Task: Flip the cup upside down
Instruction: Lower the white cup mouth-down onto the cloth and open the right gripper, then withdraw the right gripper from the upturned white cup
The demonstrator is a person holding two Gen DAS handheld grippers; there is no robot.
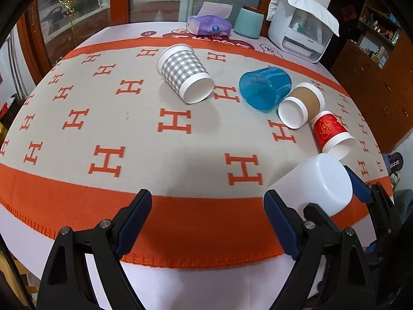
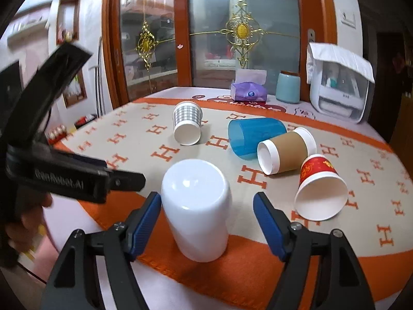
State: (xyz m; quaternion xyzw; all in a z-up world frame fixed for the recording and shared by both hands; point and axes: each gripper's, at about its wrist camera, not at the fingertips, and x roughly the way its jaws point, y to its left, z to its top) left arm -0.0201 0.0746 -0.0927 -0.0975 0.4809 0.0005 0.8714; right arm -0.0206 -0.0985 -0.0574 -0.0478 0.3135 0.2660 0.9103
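Note:
A white plastic cup (image 2: 197,211) stands upside down on the orange border of the blanket, between my right gripper's (image 2: 206,219) open fingers; the left pad (image 2: 144,222) is at its side, the right pad is apart. It also shows in the left wrist view (image 1: 317,183), with the right gripper's blue pads on both sides. My left gripper (image 1: 209,222) is open and empty, left of the cup. On their sides lie a grey checked cup (image 1: 184,73), a blue cup (image 1: 265,87), a brown sleeved cup (image 1: 302,106) and a red cup (image 1: 331,134).
A tissue pack (image 1: 209,25), a teal canister (image 1: 249,22) and a white appliance (image 1: 302,33) stand along the table's far edge. Glass doors lie behind. The table's near edge runs just below the grippers.

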